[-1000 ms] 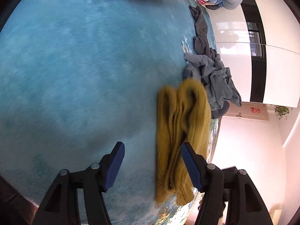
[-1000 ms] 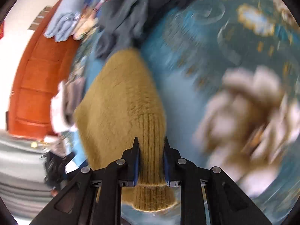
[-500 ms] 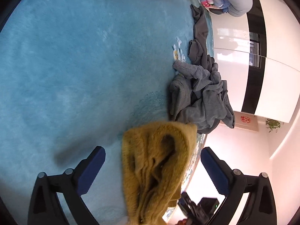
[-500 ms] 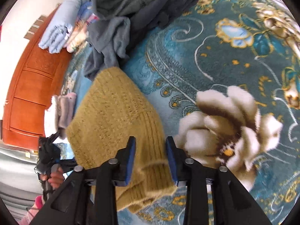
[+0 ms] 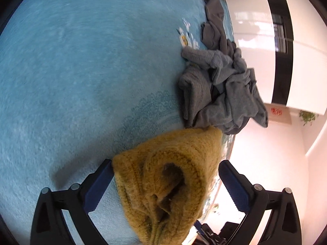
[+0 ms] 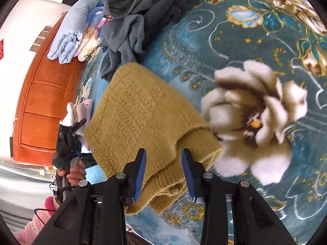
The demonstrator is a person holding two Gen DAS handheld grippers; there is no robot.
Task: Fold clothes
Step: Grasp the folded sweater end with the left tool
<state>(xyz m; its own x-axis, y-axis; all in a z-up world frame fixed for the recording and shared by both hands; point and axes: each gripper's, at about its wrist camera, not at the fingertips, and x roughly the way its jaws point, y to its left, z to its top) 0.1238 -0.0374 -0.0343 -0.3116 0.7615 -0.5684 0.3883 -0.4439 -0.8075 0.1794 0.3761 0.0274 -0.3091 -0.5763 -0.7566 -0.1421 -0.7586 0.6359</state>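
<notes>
Writing: we read none.
Left hand-held gripper (image 5: 165, 183): wide open around mustard knit sweater (image 5: 169, 181).
Right hand-held gripper (image 6: 163, 171): open over sweater hem.
Right view only: folded quilts (image 6: 73, 34) at 10 o'clock, beside the grey garments (image 6: 130, 20).

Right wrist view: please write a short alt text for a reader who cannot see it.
An open claw hovers over a folded mustard knitted sweater lying on a teal floral blanket. Crumpled grey clothes lie beyond it.

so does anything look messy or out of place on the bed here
Yes. The grey clothes lie crumpled in an unfolded heap just beyond the mustard sweater, touching its far edge. The sweater itself is folded, but its ribbed end is bunched and slightly askew between the open right gripper.
</notes>
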